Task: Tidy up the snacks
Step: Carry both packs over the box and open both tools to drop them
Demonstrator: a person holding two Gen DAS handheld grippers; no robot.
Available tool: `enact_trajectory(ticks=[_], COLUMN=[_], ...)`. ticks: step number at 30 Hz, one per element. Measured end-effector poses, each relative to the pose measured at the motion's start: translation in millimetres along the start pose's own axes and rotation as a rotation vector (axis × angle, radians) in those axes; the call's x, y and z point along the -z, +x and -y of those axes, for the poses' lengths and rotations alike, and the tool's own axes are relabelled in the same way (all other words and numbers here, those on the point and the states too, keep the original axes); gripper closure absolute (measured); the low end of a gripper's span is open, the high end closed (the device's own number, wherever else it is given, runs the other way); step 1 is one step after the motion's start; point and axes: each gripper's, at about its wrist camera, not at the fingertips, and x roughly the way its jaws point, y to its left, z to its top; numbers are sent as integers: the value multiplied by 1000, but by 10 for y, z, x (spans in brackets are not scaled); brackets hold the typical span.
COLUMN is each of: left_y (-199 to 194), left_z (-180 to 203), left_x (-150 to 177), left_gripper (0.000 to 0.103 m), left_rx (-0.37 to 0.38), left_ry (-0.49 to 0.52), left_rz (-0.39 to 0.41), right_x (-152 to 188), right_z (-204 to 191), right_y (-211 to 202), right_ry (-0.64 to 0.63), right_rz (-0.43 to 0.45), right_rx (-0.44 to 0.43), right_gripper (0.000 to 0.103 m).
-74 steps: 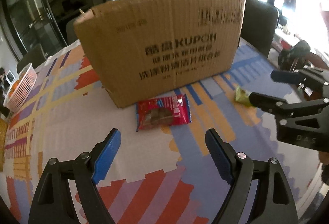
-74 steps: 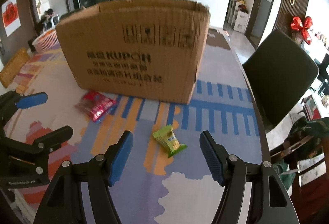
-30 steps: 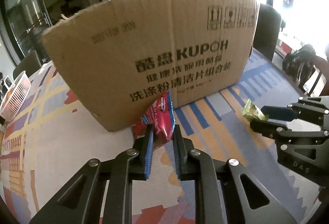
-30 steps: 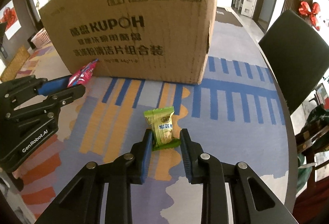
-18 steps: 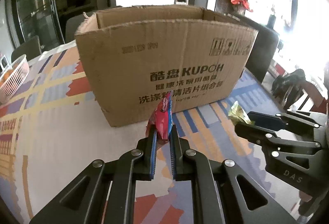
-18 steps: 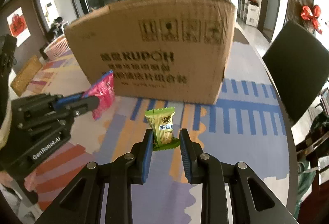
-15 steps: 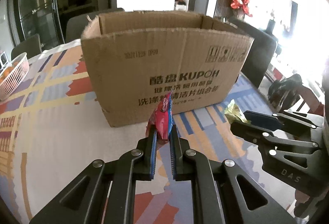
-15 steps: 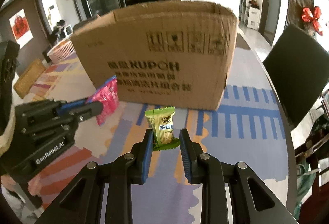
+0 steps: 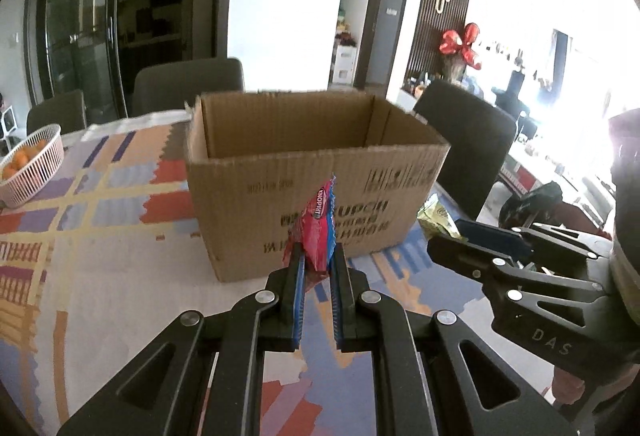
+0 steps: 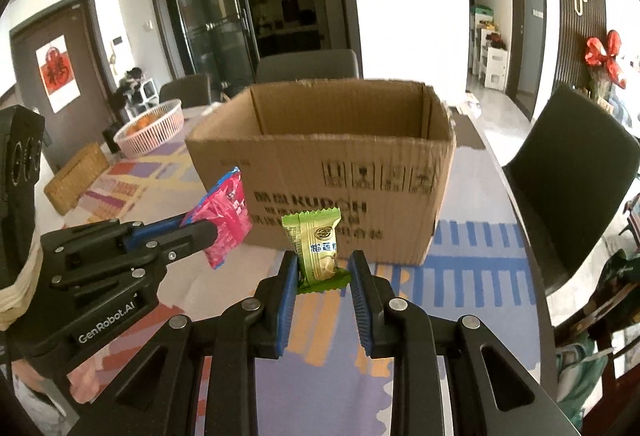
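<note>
While carrying: both packets aloft, short of box (image 9: 320, 171)
Left gripper (image 9: 316, 268): clamped on red packet (image 9: 316, 232)
Right gripper (image 10: 324, 272): clamped on green packet (image 10: 318, 250)
Next: over box rim, release

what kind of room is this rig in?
Most likely a home dining room: a table with a patterned cloth, dark chairs around it, a basket of oranges, a cardboard box on top. Glass doors behind.
</note>
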Motion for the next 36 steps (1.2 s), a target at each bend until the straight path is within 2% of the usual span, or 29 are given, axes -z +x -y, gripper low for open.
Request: enact_trajectory(ticks=[19, 27, 36], left_y=[-355, -312, -105], left_z=[43, -68, -157], left_x=[-582, -827, -1121], left_gripper=[90, 90, 90], left_rx=[-8, -22, -30], left_ry=[30, 22, 12], left_rz=[165, 185, 155], right_x=[-573, -843, -1172], right_z=[-26, 21, 40], right_y=[-326, -286, -183], right_ry=[-5, -6, -27], right_rz=[171, 192, 196], right_rx=[-1, 17, 32], right_gripper=[76, 76, 76])
